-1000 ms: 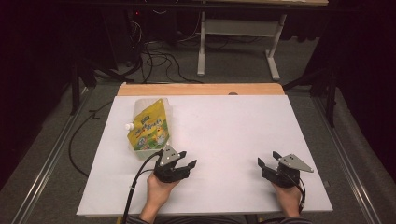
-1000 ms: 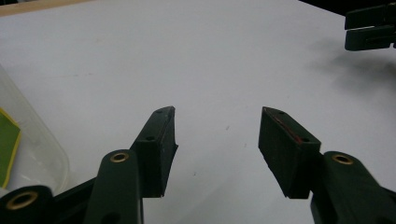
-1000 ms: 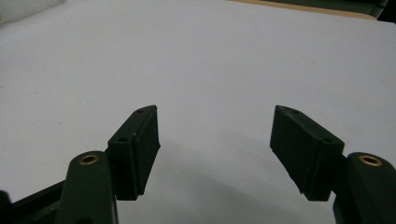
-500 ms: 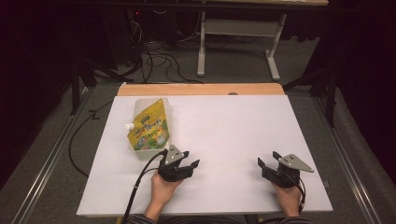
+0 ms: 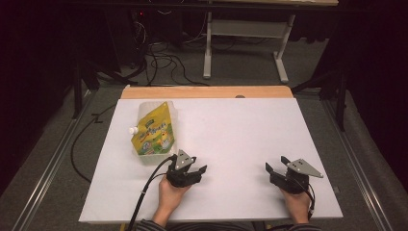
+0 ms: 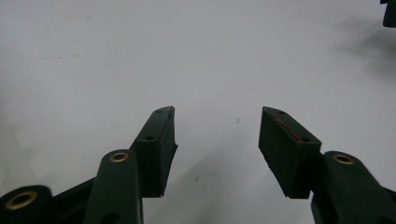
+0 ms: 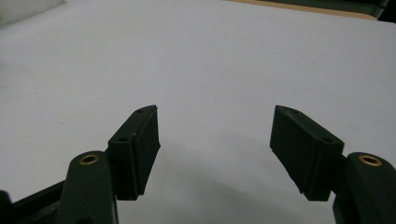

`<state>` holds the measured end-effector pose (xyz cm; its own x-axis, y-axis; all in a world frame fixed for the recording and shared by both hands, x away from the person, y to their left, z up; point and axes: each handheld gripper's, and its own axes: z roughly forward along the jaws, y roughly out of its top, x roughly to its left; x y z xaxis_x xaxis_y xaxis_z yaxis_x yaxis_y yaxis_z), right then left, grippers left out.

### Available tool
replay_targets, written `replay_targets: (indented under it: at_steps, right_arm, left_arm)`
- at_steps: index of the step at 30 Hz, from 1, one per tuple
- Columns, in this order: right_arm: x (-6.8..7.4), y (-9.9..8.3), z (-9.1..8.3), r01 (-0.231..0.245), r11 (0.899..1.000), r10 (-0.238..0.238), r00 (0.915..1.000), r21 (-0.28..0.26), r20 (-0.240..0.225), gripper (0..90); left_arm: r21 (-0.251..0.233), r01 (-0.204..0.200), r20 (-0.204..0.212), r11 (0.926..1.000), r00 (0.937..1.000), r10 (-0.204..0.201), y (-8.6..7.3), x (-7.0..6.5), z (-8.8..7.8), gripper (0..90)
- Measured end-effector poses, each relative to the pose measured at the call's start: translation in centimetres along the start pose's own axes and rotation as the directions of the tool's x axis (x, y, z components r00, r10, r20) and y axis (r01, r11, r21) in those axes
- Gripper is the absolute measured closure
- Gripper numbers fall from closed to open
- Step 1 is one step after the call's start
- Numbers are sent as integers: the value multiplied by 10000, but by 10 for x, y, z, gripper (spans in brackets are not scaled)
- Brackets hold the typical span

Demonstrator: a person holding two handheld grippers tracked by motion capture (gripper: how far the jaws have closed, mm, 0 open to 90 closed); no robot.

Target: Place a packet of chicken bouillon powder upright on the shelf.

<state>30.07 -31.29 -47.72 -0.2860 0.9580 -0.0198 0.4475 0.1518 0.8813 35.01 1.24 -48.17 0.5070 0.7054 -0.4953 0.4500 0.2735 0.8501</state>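
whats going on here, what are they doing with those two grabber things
A person sits at a white table with a two-jaw gripper in each hand. Both the left gripper and the right gripper rest low over the near part of the table with jaws open and nothing between them. A yellow spouted pouch lies flat just beyond the left gripper, untouched. Judging by how close it is, the left gripper looks likeliest to go for it.
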Motion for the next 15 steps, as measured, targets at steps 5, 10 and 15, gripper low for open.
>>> replay_targets:
  at_steps: [5,10,15]
  right_arm:
    - [0,0,0,32,10000,-32,10000,-3,8,334]
    - [0,0,0,51,10000,-51,10000,21,3,334]
    - [0,0,0,-18,10000,18,10000,18,-8,333]
  left_arm:
    - [-193,21,233,9998,9997,-16,-3,0,1,460]
    - [-290,-178,302,9994,9994,187,-5,-1,-1,454]
    - [-259,-215,316,9994,9993,223,-5,-2,-1,441]
